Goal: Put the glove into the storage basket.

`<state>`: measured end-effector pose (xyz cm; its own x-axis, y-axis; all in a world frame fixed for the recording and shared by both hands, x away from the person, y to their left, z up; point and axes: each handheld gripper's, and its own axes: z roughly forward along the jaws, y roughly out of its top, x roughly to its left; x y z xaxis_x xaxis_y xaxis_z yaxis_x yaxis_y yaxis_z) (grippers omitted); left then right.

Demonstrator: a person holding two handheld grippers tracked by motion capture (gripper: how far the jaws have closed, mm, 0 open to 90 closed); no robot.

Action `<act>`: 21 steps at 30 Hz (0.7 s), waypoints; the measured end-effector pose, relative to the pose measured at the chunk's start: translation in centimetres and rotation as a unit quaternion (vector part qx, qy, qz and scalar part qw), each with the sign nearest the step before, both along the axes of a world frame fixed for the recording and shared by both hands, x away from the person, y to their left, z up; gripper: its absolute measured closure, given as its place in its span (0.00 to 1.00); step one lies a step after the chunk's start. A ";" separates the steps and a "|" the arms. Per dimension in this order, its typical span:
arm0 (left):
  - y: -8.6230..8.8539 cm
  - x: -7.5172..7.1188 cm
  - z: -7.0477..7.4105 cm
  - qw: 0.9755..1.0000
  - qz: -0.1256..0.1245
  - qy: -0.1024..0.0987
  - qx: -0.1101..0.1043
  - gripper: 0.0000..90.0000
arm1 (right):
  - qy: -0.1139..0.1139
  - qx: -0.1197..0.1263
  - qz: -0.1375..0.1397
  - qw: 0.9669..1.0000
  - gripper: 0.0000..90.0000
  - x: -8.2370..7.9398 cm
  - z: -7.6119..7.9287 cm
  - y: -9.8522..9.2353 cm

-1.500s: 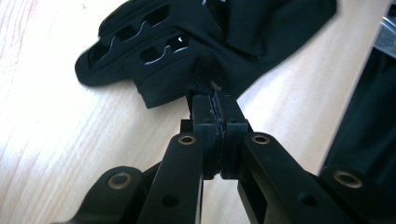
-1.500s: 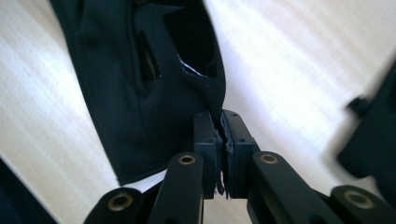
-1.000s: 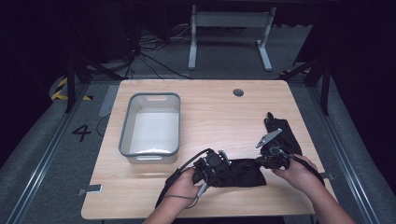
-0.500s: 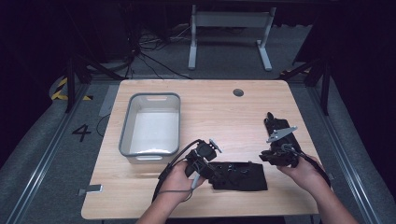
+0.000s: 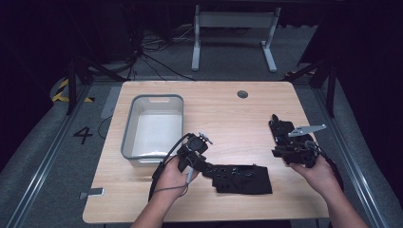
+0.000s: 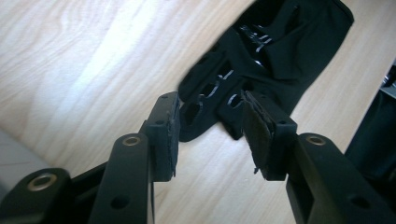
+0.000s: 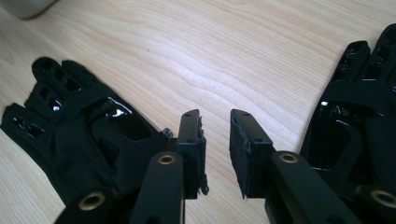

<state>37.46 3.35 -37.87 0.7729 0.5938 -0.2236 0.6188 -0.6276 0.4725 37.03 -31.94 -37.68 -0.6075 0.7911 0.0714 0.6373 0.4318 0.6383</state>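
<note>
With both tongs open and empty, the left tongs (image 6: 210,135) should, I judge, close squarely on the fingertips of the black fingerless glove (image 6: 261,56) lying flat on the pale wooden bench (image 5: 218,109), while the right tongs (image 7: 215,149) hover clear beside the second black glove (image 7: 359,112).

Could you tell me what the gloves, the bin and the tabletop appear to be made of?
Gloves: black fabric, soft and creased, with glossy panels that catch the light, perhaps rubber or plastic. Bin: probably plastic, grey and semi-matt, with rounded moulded corners and a handle slot in the far rim. Tabletop: light wood or wood-look laminate with visible grain and a smooth sheen; the pictures cannot settle which.
</note>
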 end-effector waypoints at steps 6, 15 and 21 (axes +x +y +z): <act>0.8 0.1 0.0 1.000 0.008 -0.020 0.009 0.61 | -0.007 0.022 -0.013 1.000 0.79 0.3 0.3 -0.8; 1.6 0.4 0.2 0.999 0.013 -0.030 0.002 0.59 | -0.023 0.050 -0.062 0.997 0.81 2.2 1.3 -2.6; 1.6 0.3 0.0 1.000 0.000 -0.023 -0.007 0.58 | -0.017 0.038 -0.105 0.994 0.79 4.3 0.9 -4.5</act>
<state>37.78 4.91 -37.83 0.7829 0.5909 -0.1949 0.5956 -0.6212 0.5092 41.34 -36.42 -36.79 -0.4332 0.8935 0.1180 0.6850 0.2413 0.6874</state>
